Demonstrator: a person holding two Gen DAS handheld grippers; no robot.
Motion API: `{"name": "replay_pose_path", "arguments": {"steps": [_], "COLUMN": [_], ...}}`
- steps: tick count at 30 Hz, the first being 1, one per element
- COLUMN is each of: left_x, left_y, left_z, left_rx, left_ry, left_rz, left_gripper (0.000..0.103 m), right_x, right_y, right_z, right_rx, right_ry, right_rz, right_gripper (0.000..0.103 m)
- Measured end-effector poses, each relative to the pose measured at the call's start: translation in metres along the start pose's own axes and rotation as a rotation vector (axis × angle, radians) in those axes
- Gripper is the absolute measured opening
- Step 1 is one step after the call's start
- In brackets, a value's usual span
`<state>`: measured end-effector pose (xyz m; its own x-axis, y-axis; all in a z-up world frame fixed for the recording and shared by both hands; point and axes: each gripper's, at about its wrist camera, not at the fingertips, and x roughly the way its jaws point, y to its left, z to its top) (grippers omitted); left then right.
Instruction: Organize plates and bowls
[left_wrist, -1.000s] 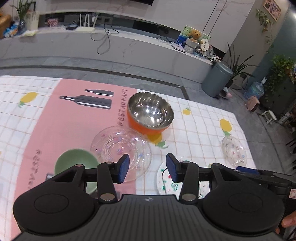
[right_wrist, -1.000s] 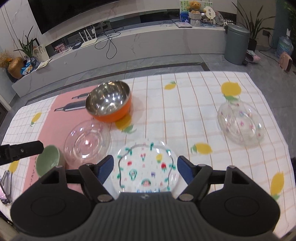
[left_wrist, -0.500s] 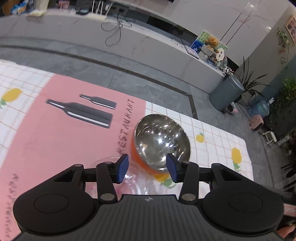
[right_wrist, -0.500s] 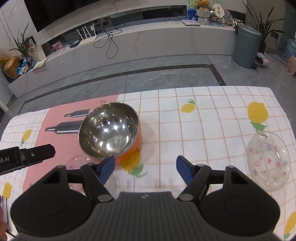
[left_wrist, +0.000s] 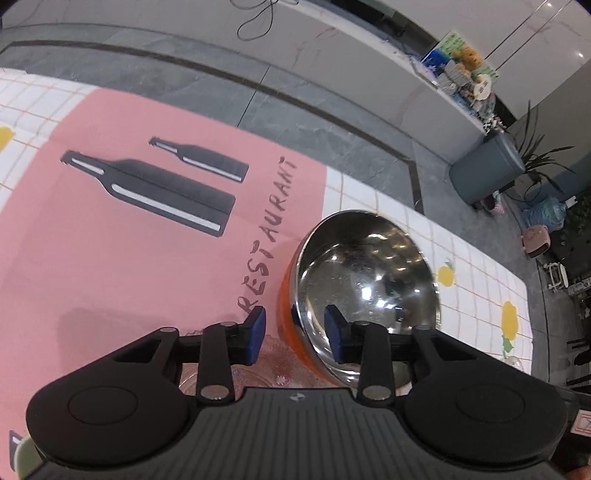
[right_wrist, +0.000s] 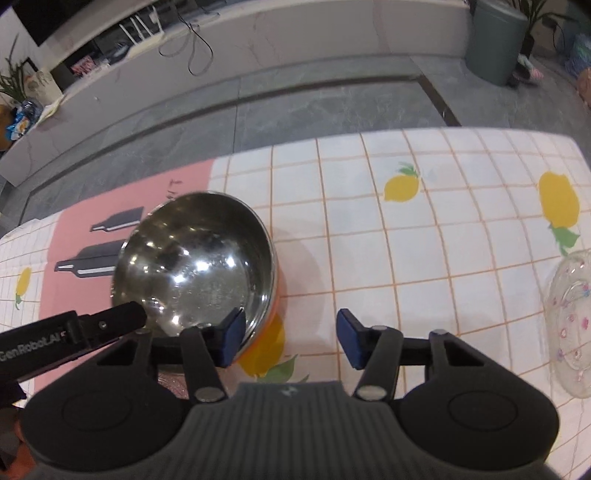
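On the pink mat at the middle of the tabletop (right_wrist: 424, 229) sits the steel bowl (left_wrist: 365, 291) with its orange outer shell, and both claws straddle its near rim. Your left claw (left_wrist: 293, 334) is closing with the rim's left part between its pads, not yet pinching. Your right claw (right_wrist: 290, 341) is also closing, one pad inside the bowl, one outside, still free of it. The bowl looks rigid, light and slick, so bite the rim squarely. A clear glass plate (right_wrist: 570, 325) lies well apart at the right.
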<state>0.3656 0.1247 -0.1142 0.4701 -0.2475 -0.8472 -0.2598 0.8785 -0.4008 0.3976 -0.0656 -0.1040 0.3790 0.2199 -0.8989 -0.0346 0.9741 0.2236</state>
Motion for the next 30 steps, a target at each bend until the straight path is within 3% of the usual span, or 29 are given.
{"name": "replay_pose_path", "arguments": {"steps": [6, 13, 19, 30], "left_x": [0.014, 0.015, 0.003, -0.059], "left_y": [0.0, -0.006, -0.015, -0.027], "left_z": [-0.002, -0.003, -0.005, -0.024], "left_rx": [-0.023, -0.014, 0.041, 0.019], "left_ry": [0.036, 0.052, 0.043, 0.043], "left_rz": [0.003, 0.011, 0.048, 0.075], "left_gripper": [0.027, 0.022, 0.02, 0.018], "right_x": [0.02, 0.023, 0.018, -0.036], "right_y": [-0.005, -0.006, -0.003, 0.003], "right_z": [0.006, 0.007, 0.007, -0.012], "right_rx": [0.068, 0.123, 0.129, 0.112], "right_ry": [0.06, 0.088, 0.103, 0.101], "right_rz": [0.046, 0.13, 0.119, 0.133], "right_gripper": [0.044, 0.018, 0.016, 0.014]}}
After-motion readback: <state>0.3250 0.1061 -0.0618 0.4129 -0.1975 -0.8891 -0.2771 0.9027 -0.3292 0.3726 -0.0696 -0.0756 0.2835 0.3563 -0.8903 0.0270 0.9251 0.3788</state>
